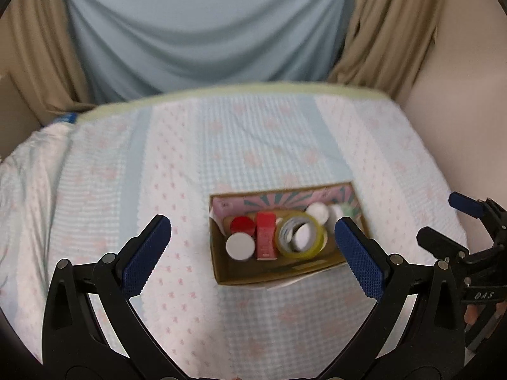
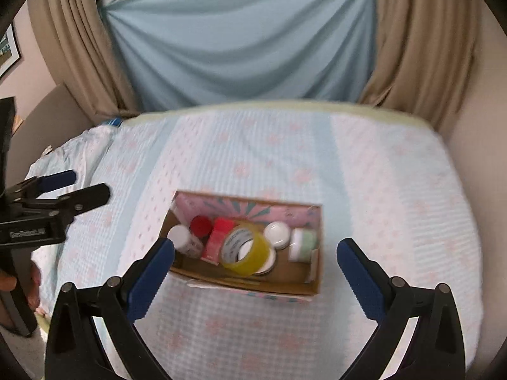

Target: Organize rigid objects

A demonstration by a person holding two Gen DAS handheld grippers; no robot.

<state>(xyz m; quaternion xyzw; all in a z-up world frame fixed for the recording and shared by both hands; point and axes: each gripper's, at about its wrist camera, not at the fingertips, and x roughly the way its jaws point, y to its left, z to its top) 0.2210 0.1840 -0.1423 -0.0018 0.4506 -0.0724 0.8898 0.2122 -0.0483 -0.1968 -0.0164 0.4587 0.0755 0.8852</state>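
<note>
Left wrist view: open-topped cardboard box with pink patterned lining (image 1: pixel 285 272) lies on the pastel checked bedspread (image 1: pixel 253 145), long axis left-right, beyond and between the widely spread, empty fingers of the left gripper (image 1: pixel 253 247). Inside stand a yellow-rimmed tape roll (image 1: pixel 301 237), red rectangular carton (image 1: pixel 266 237), red-capped jar (image 1: pixel 242 224) and white-lidded jar (image 1: pixel 240 246). Right wrist view: right gripper (image 2: pixel 255 272), likewise agape and empty, frames the box's near edge.
</note>
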